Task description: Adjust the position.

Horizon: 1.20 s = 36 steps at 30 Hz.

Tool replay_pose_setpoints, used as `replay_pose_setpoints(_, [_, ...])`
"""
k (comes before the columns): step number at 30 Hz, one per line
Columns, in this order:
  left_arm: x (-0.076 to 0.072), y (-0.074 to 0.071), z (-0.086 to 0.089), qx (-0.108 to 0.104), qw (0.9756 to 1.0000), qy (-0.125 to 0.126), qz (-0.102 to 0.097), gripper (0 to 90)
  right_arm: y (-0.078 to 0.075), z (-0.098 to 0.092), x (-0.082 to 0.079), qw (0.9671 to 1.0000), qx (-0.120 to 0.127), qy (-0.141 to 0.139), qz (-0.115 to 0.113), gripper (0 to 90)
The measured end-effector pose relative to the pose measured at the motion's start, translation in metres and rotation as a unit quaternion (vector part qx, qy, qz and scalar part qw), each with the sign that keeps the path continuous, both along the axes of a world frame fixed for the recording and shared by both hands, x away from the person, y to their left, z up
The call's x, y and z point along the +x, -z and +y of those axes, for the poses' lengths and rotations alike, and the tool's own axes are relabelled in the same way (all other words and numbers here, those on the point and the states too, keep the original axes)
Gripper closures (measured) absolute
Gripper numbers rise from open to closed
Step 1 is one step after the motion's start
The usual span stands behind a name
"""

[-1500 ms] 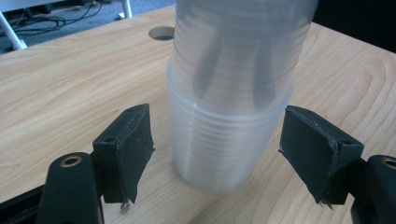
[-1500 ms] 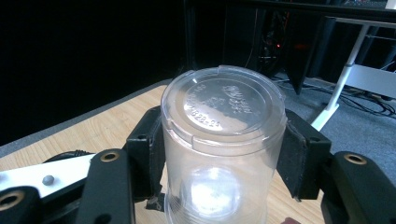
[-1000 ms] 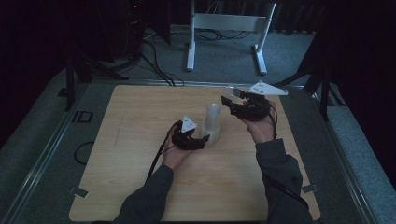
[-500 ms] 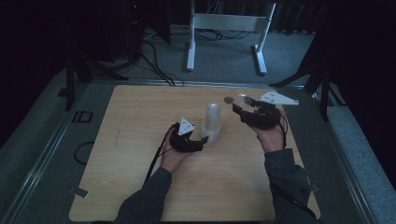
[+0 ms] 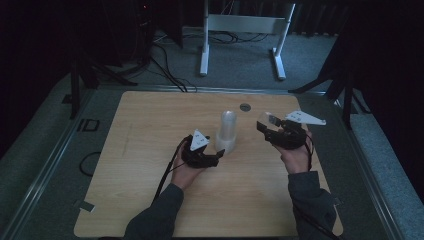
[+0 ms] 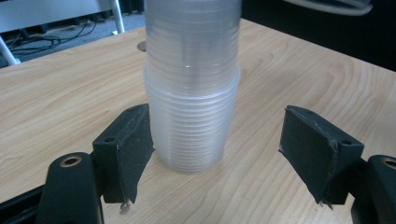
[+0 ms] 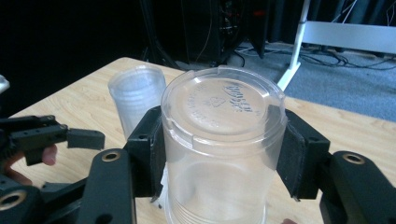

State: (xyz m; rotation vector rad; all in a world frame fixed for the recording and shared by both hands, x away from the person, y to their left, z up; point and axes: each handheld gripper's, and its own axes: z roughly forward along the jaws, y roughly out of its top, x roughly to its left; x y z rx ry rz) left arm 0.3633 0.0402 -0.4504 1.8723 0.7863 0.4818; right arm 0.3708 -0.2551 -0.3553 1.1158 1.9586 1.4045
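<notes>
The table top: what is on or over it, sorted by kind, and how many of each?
Stacks of clear plastic cups: 1
Single clear cups, upside down in the right gripper: 1
Hand-held grippers: 2, the other being the left gripper
Round grey disc set in the table: 1
Total: 5

A stack of cups [image 5: 227, 131] stood upside down on the table [image 5: 150, 130], near the middle, and a small round hole [image 5: 245, 107] lay in the table top just behind it and a little to the right. The left gripper [image 5: 216, 157] lay low on the table just in front of the stack and to its left, with the bottom of the stack between its jaws, one jaw touching it and the other apart. The right gripper [image 5: 263, 124] was off to the right of the stack, well apart from it, with one cup [image 7: 223, 140] upside down between its jaws, and a metal stand [image 5: 245, 30] stood on the floor behind the table.
</notes>
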Motion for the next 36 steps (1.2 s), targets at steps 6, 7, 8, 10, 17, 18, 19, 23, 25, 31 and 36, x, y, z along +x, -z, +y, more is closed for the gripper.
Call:
replay_pose_setpoints(6, [-0.007,-0.003,-0.003,-0.003,0.9999,0.01,-0.006,25.3,0.013,-0.001,-0.004,0.9999,-0.003,0.001,0.013,41.6])
replay_pose_setpoints(7, [-0.008,-0.005,-0.004,-0.001,0.9999,0.013,-0.008,25.3,0.014,-0.001,-0.005,0.9999,-0.002,0.002,0.015,41.6])
replay_pose_setpoints(8, [-0.008,-0.005,-0.005,-0.001,0.9999,0.014,-0.009,25.3,0.017,-0.002,-0.006,0.9999,0.0,0.002,0.016,41.6])
replay_pose_setpoints(10, [-0.009,-0.007,-0.006,-0.003,0.9998,0.017,-0.011,25.3,0.02,-0.002,-0.007,0.9998,0.004,0.002,0.019,41.6])
replay_pose_setpoints(17, [-0.011,-0.012,-0.016,0.0,0.9994,0.029,-0.019,25.3,0.034,-0.002,-0.013,0.9989,0.029,0.015,0.033,41.4])
replay_pose_setpoints(18, [-0.012,-0.012,-0.017,-0.001,0.9993,0.031,-0.02,25.3,0.036,-0.002,-0.014,0.9988,0.029,0.018,0.035,41.4])
replay_pose_setpoints(19, [-0.012,-0.013,-0.019,0.0,0.9992,0.033,-0.021,25.3,0.039,-0.002,-0.015,0.9986,0.032,0.021,0.038,41.4])
replay_pose_setpoints(23, [-0.013,-0.015,-0.025,0.003,0.9989,0.041,-0.024,25.3,0.048,-0.002,-0.018,0.9974,0.043,0.03,0.049,41.4])
replay_pose_setpoints(25, [-0.014,-0.015,-0.026,0.003,0.9988,0.042,-0.025,25.3,0.05,-0.003,-0.019,0.9971,0.046,0.032,0.051,41.4])
replay_pose_setpoints(31, [-0.014,-0.015,-0.035,0.003,0.9985,0.05,-0.024,25.3,0.057,-0.003,-0.025,0.9957,0.063,0.038,0.057,41.3])
replay_pose_setpoints(36, [-0.015,-0.015,-0.043,0.008,0.9979,0.059,-0.026,25.3,0.065,-0.002,-0.028,0.9948,0.069,0.039,0.064,41.4])
